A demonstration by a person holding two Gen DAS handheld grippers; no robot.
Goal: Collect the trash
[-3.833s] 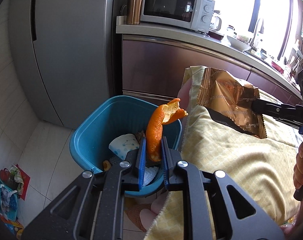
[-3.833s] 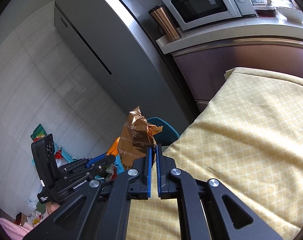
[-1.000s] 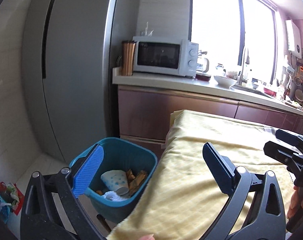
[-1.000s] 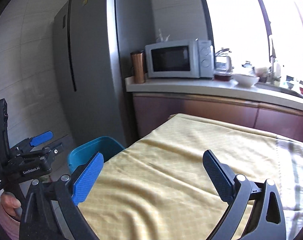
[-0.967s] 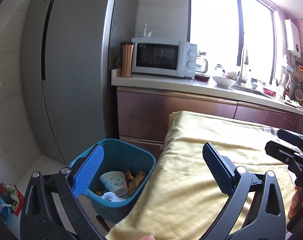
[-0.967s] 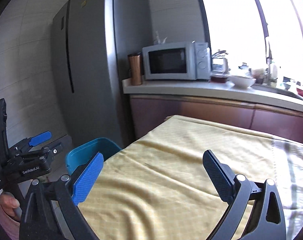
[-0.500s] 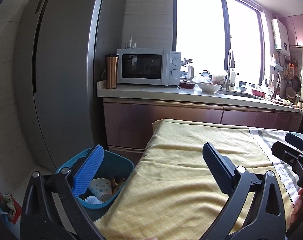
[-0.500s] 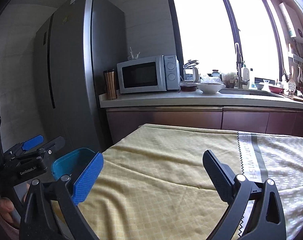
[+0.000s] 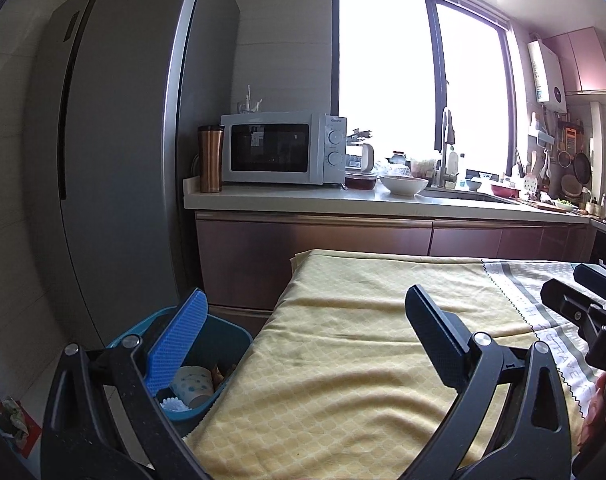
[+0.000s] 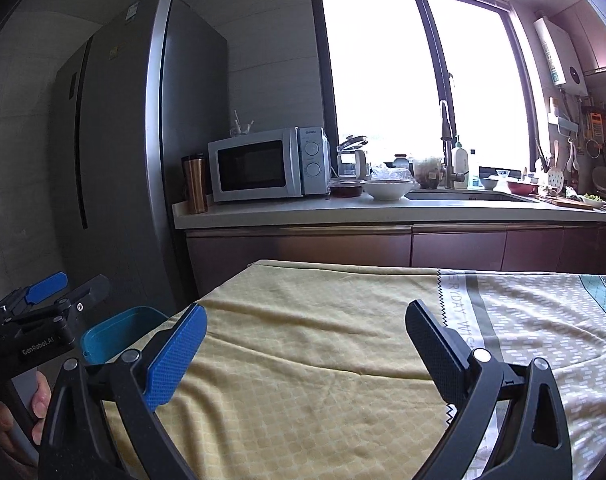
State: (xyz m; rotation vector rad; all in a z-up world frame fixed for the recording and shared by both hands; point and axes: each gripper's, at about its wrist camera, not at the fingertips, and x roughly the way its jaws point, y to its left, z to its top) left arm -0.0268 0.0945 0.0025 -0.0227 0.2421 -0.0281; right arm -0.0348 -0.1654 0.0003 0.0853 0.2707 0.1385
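A teal bin stands on the floor at the table's left end, holding a dotted paper cup and other scraps. Its rim shows in the right wrist view too. My left gripper is open and empty, raised above the table's left edge beside the bin. My right gripper is open and empty over the yellow tablecloth. No loose trash shows on the cloth.
A tall grey fridge stands behind the bin. The counter carries a microwave, a copper tumbler, bowls and a sink tap. A hand holds the left gripper's handle. Bags lie on the floor at far left.
Both grippers let go of the orange peel and the gold wrapper at the bin and opened. Over the last second both have pulled back and tilted up, away from the bin.
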